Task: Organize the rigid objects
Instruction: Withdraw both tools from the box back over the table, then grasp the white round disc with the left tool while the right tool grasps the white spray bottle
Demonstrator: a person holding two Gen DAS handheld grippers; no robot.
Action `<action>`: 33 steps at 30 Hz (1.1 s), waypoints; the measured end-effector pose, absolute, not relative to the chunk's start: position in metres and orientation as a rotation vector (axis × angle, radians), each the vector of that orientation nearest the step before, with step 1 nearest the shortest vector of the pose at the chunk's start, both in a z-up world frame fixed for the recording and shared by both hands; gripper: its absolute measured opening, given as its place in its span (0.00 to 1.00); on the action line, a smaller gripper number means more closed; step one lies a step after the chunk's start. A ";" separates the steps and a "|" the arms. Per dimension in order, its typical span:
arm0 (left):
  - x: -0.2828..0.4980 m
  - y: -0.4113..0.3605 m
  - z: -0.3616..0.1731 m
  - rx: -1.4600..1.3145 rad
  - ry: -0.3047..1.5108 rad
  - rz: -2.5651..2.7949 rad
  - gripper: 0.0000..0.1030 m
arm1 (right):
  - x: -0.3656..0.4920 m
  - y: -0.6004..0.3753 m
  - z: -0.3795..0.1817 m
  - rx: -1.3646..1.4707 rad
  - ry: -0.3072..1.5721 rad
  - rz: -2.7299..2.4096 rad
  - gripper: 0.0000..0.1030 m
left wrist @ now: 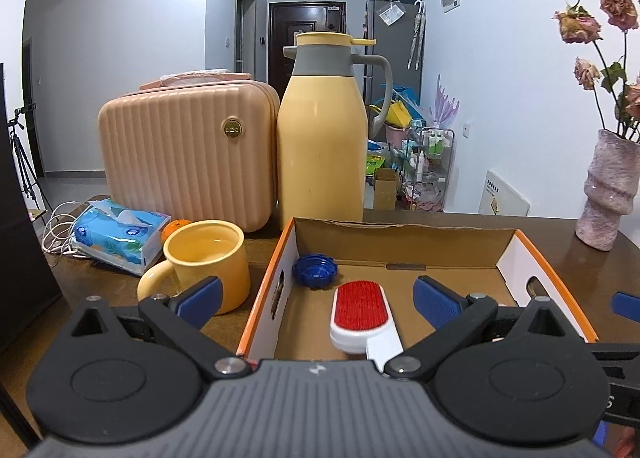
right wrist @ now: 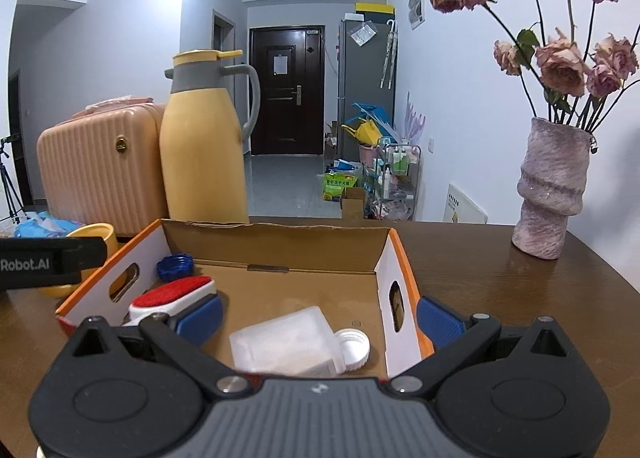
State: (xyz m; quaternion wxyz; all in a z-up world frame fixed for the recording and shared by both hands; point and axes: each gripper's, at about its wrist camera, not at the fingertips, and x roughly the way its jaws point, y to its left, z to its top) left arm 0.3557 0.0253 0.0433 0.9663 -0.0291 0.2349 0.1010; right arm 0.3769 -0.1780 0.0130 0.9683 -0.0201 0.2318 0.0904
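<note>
Both sets of fingers spread wide, nothing held; probably light, stiff, slick-ish yellow mug (left wrist: 208, 258) at frame left on the bench (left wrist: 120, 290), best grabbed across the rim.

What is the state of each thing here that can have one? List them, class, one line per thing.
Left gripper: open, empty.
Right gripper: open, empty.
Cardboard box: open-topped, upright.
Lint brush: lying in box, red side up.
Clear plastic bottle: on its side in box, white cap on.
Blue lid: loose in box corner.
Yellow mug: upright.
Thermos jug: upright, lid closed.
Pink case: closed.
</note>
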 end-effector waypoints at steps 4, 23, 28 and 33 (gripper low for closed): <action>0.338 0.022 0.044 -0.054 0.472 0.202 1.00 | 0.359 -0.184 0.015 -0.041 0.460 0.189 1.00; 0.246 0.011 0.039 -0.044 0.475 0.186 1.00 | 0.265 -0.204 0.011 -0.080 0.447 0.232 1.00; 0.227 0.008 0.034 -0.035 0.483 0.187 1.00 | 0.244 -0.207 0.008 -0.093 0.451 0.244 1.00; 0.209 0.008 0.028 -0.036 0.499 0.183 1.00 | 0.222 -0.212 0.002 -0.102 0.456 0.254 1.00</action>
